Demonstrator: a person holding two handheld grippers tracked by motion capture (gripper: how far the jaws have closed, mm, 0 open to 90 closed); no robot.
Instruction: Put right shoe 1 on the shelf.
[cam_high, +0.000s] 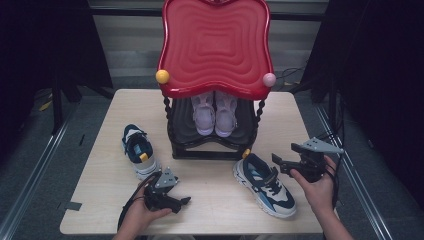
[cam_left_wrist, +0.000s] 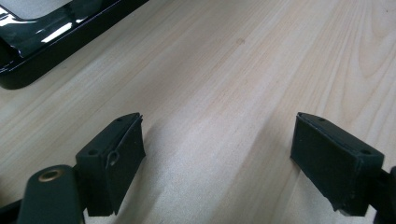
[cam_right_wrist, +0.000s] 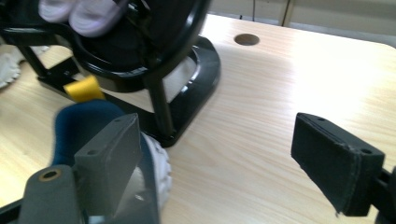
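1. The worktop (cam_high: 210, 200) carried a two-tier shoe rack with a red top shelf (cam_high: 215, 45). A pair of lilac shoes (cam_high: 215, 116) stood side by side on its black lower shelf (cam_high: 212, 140).
2. Two blue-and-white sneakers lay loose on the worktop. The left sneaker (cam_high: 139, 151) lay just left of the rack's base. The right sneaker (cam_high: 265, 186) lay in front of the rack's right corner, its heel with a yellow tab nearest the rack.
3. The right claw (cam_high: 278, 164) was held level just right of the right sneaker's heel end, jaws wide apart and gripping nothing. In the right gripper view the sneaker's heel (cam_right_wrist: 93, 121) lay beside the near jaw, not between the pads.
4. The left claw (cam_high: 184, 202) rested low over bare worktop, below the left sneaker, jaws wide apart and empty.
5. Judged step: the approach to the right sneaker, presumably to shelve it on the rack.
6. Judged next move: bring the right claw across so that the heel collar lies between the pads, then close on it. The rack's post stood near, so clearance there would need care.
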